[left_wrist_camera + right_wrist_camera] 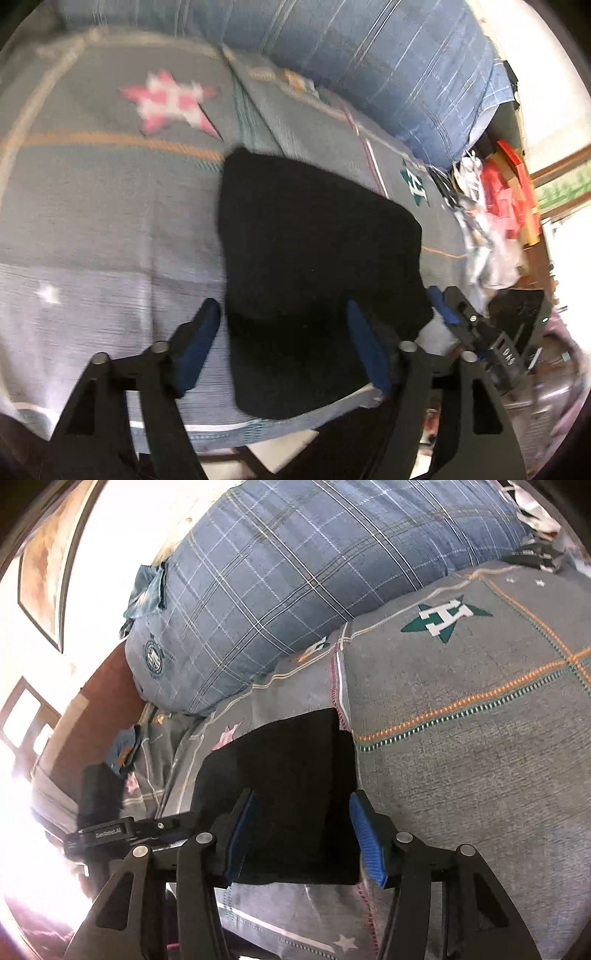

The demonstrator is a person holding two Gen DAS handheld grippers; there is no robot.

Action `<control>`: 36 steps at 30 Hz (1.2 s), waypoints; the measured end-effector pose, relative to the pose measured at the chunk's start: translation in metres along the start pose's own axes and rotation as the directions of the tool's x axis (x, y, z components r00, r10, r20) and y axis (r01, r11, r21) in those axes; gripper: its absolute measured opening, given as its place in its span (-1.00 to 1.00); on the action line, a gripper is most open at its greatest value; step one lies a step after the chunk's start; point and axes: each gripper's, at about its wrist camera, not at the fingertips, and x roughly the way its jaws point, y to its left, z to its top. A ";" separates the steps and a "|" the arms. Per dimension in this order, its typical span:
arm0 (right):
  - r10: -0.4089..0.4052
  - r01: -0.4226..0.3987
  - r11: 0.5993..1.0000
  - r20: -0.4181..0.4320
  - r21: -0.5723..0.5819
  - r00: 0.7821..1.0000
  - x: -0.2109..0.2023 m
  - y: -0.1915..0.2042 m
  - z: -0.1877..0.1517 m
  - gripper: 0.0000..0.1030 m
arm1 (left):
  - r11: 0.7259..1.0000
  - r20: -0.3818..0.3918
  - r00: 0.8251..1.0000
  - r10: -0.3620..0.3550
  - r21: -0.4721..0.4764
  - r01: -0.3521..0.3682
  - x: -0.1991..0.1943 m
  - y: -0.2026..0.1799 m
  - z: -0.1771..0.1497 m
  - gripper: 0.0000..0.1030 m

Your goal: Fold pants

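Both grippers' fingers [207, 332] [365, 830] are parted, holding nothing; the pants [314, 258], seemingly folded, could be snagged and unfolded near the bed [92, 221] edge.

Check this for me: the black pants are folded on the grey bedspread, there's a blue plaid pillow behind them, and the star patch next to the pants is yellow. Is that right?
Not quite. The star patch beside the black pants is pink and white, not yellow, as the left wrist view shows. The rest holds: the pants lie folded on the grey bedspread with the blue plaid pillow behind.

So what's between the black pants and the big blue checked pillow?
Only grey bedspread lies between the pants and the pillow. The right wrist view shows it best, with a green star on that stretch.
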 end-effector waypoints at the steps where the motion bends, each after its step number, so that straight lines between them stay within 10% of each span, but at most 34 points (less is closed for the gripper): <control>1: 0.000 0.001 1.000 -0.004 0.013 1.000 0.002 -0.001 0.000 0.06 | 1.000 -0.032 0.999 -0.012 -0.013 0.012 0.010 0.001 0.001 0.42; 4: 0.004 -0.003 0.999 -0.013 0.048 1.000 0.007 -0.007 -0.004 0.06 | 1.000 -0.021 1.000 -0.005 -0.004 0.005 0.017 -0.004 -0.003 0.42; 12: -0.005 0.004 0.995 0.002 0.104 1.000 0.004 -0.012 -0.007 0.09 | 1.000 0.036 0.999 -0.019 0.012 0.019 0.004 -0.006 0.000 -0.34; 24: 0.111 -0.108 0.992 -0.046 0.065 0.993 0.022 0.017 -0.008 0.21 | 0.998 0.084 0.996 -0.018 -0.065 0.024 -0.038 0.046 -0.021 -0.39; 28: 0.032 -0.033 0.999 -0.115 -0.009 0.993 0.049 0.030 -0.013 0.25 | 0.998 0.075 0.997 -0.014 -0.060 0.019 -0.034 0.050 -0.024 -0.37; 36: 0.070 -0.079 0.996 -0.198 -0.040 0.978 0.076 0.033 -0.020 0.26 | 0.998 0.078 0.996 0.029 0.055 -0.033 -0.033 0.032 -0.017 -0.20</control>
